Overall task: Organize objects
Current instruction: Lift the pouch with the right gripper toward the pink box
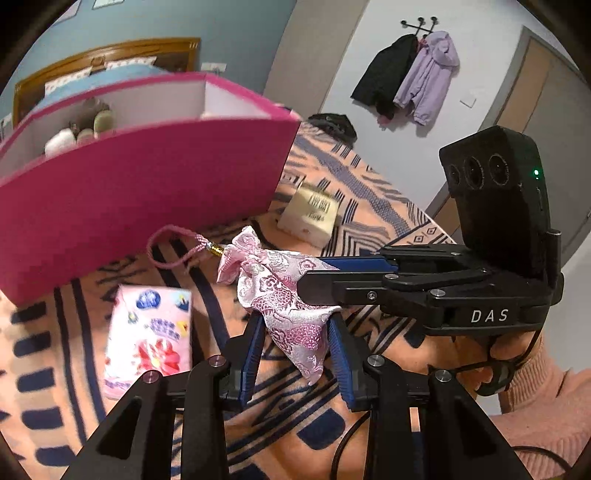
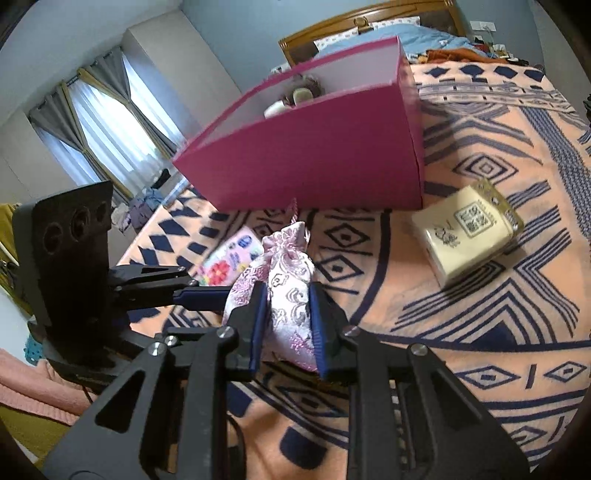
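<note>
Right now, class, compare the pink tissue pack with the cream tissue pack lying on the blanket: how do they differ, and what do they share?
The pink tissue pack is flat, glossy and printed with flowers; the cream tissue pack is blockier and shows a QR code. The pink one lies left of the brocade pouch, the cream one to its right. Both rest untouched on the patterned blanket, outside the magenta box.

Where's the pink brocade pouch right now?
The pink brocade pouch sits mid-frame in both wrist views, clamped between both hand-held grippers, in front of the magenta box.

A wooden headboard (image 2: pixel 365 22) backs the patterned bedspread (image 2: pixel 480 325); daylight glows through grey-curtained windows (image 2: pixel 110 122).
</note>
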